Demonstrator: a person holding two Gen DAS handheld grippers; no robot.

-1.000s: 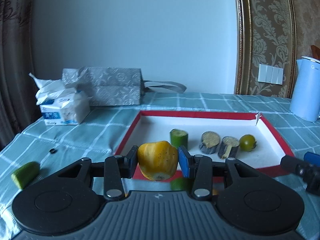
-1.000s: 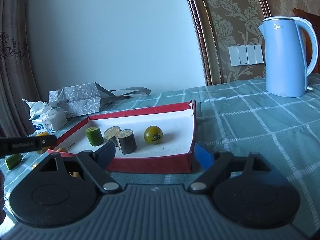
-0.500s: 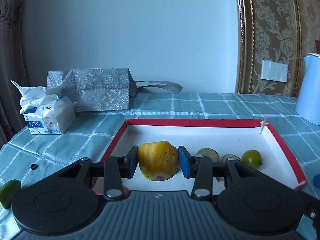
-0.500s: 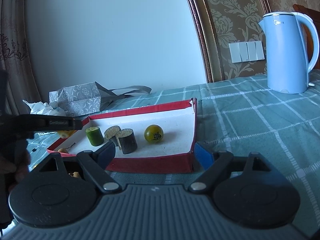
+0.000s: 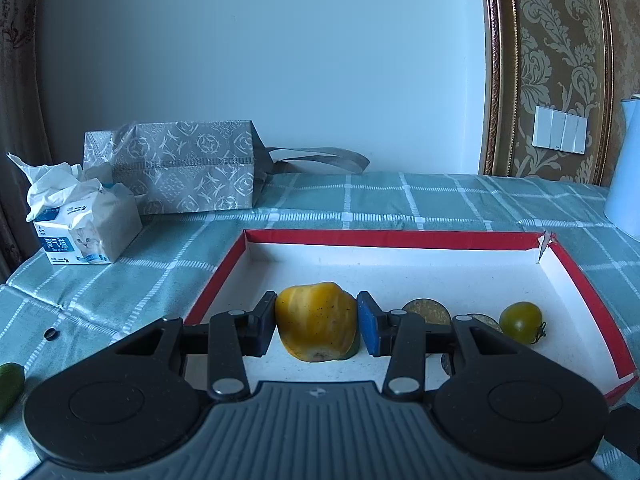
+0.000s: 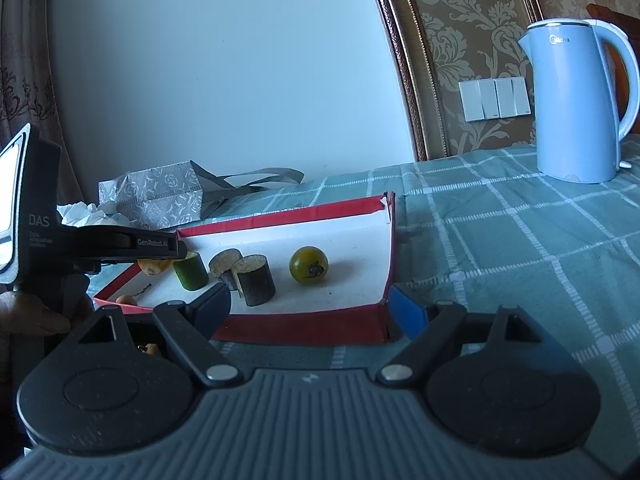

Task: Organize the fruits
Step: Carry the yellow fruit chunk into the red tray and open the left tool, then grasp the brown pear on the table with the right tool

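Clamping a speckled yellow fruit, left hand-held gripper, blemished underside

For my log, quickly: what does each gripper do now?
Left gripper: closed on the yellow fruit.
Right gripper: open, holding nothing.

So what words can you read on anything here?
"DAS": side of the black handheld left gripper body; smaller lines below are blurred.
"GenRobot.AI": its black arm.
Blue electric kettle: logo too faint to read.
White tissue pack: blue label unreadable.
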